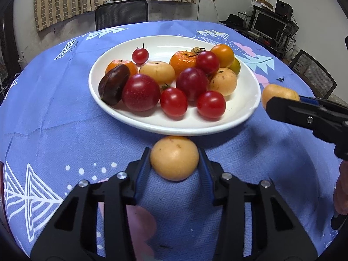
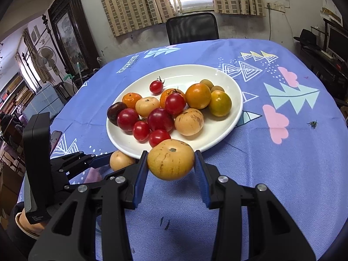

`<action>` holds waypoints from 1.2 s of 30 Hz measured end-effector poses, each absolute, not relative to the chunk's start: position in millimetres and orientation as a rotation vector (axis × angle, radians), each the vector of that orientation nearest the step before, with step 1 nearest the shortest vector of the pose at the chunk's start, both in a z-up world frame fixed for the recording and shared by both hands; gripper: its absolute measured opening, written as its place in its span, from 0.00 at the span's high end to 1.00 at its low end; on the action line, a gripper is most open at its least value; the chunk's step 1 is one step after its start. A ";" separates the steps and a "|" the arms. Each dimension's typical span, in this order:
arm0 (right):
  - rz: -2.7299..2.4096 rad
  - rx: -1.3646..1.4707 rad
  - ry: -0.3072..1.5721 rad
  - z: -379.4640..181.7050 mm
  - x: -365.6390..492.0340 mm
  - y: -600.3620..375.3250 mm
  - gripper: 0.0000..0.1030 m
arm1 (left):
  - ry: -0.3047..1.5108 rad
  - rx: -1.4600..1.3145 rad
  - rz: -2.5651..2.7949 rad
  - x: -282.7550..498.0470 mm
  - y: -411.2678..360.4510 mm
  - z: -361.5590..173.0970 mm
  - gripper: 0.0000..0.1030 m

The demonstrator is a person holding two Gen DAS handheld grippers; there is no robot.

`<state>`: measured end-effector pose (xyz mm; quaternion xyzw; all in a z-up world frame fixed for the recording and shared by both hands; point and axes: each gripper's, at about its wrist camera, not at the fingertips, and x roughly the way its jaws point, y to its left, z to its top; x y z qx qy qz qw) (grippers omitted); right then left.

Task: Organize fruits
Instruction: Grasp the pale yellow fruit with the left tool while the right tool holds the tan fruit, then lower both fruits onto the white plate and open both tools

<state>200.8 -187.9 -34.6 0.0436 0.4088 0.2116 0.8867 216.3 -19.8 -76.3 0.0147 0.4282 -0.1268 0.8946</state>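
left gripper (image 1: 174,159) jaws clamp a tan fruit (image 1: 174,158) | right gripper (image 2: 171,163) jaws clamp a spotted fruit (image 2: 171,159) | plate (image 1: 239,117) just ahead of both | risk: crowded plate, dropped fruit may roll off rim

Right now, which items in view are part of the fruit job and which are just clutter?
Job:
left gripper shut on a yellow fruit
right gripper shut on a speckled yellow fruit
white plate with tomatoes, oranges and plums

Clutter:
black chair
green stem scrap on the tablecloth
monitor
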 end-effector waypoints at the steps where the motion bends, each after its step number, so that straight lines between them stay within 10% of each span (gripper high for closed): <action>1: 0.440 0.091 0.850 -34.5 200.7 -188.0 0.59 | 0.888 0.030 -0.264 216.4 -19.8 -76.2 0.57; 20: 0.471 0.108 0.798 -32.3 196.4 -192.7 0.59 | 0.761 -0.026 -0.298 182.7 -5.7 -26.2 0.58; 36: 0.348 0.127 0.762 -5.9 307.3 -184.2 0.59 | 0.732 -0.137 -0.216 312.0 -2.4 13.5 0.58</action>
